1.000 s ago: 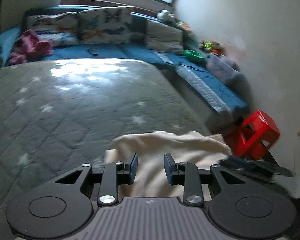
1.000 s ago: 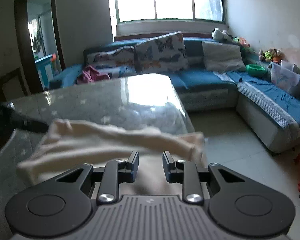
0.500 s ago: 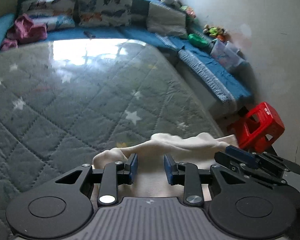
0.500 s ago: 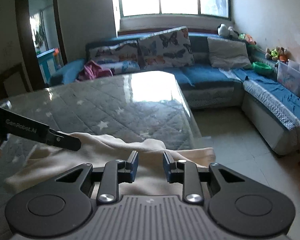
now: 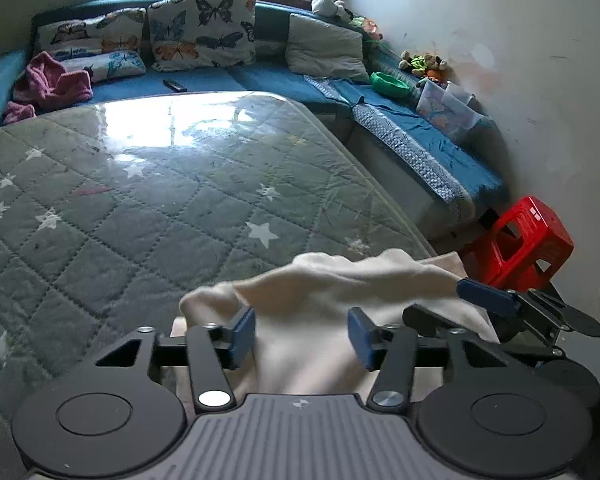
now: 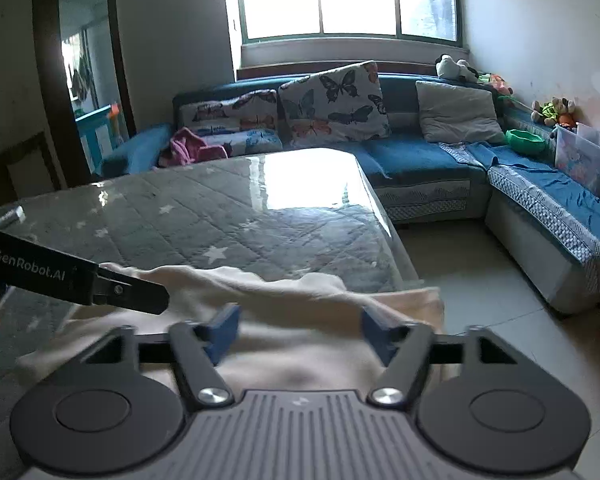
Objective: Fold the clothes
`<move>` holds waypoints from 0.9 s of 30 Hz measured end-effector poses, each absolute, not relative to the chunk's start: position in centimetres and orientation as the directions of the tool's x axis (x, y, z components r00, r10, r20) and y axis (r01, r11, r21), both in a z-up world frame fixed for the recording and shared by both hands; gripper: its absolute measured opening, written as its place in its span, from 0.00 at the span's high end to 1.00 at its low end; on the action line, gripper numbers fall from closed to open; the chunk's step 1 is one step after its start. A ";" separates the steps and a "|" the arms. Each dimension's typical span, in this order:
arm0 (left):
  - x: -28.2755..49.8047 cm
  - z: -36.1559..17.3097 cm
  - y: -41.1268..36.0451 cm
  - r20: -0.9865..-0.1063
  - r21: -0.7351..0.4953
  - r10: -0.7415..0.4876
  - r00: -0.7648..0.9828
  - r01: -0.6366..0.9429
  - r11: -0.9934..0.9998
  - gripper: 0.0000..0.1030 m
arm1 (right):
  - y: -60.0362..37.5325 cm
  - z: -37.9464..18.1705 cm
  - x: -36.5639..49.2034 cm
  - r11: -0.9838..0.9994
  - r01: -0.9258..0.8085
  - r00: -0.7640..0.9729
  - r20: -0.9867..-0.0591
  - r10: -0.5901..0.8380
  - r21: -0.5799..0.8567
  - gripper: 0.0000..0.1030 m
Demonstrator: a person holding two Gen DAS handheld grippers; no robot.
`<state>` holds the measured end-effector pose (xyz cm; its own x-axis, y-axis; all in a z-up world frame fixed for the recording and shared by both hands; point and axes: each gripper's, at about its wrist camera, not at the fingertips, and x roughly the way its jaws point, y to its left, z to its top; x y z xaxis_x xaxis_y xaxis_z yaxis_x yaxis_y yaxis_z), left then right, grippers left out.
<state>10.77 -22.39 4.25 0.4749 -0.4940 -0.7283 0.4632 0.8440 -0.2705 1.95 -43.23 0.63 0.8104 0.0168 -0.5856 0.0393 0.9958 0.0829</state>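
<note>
A cream garment (image 5: 332, 304) lies bunched at the near right corner of the grey quilted mattress (image 5: 140, 200); it also shows in the right wrist view (image 6: 284, 320). My left gripper (image 5: 301, 338) is open, its blue pads apart over the cloth, holding nothing. My right gripper (image 6: 296, 330) is open too, jaws wide above the cloth. The right gripper's fingers (image 5: 488, 298) show at the right of the left wrist view. The left gripper's black finger (image 6: 100, 284) reaches in from the left in the right wrist view.
A blue corner sofa (image 6: 420, 160) with butterfly cushions (image 6: 332, 104) and a pink garment (image 5: 48, 84) runs behind and to the right of the mattress. A red plastic stool (image 5: 520, 248) stands on the floor by the wall. Tiled floor (image 6: 460, 264) lies between mattress and sofa.
Both grippers have opened: their jaws were close together on the cream cloth and now stand wide apart. The cloth has dropped onto the mattress corner.
</note>
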 end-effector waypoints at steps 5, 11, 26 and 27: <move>8.2 5.2 -21.2 -0.715 -0.248 -0.488 0.501 0.472 0.846 0.26 | -42.0 0.9 -0.9 0.997 0.049 0.822 -0.570 -0.007 0.058 0.10; 5.0 5.7 -19.4 -0.688 -0.230 -0.491 0.534 0.482 0.846 0.10 | -40.6 1.1 -4.0 0.997 0.068 0.830 -0.556 -0.035 0.038 0.00; -1.5 5.2 -15.6 -0.644 -0.208 -0.491 0.586 0.484 0.850 0.00 | -37.7 0.2 -8.8 0.990 0.115 0.844 -0.533 -0.053 0.084 0.00; -1.8 5.1 -15.4 -0.642 -0.202 -0.486 0.593 0.480 0.854 0.00 | -37.4 0.1 -9.1 0.989 0.119 0.843 -0.536 -0.052 0.091 0.00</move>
<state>-1.84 -15.41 5.12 0.5929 -0.4858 -0.6422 0.4802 0.8535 -0.2023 -9.10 -37.42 0.12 0.8426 -0.0521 -0.5360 0.1188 0.9888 0.0907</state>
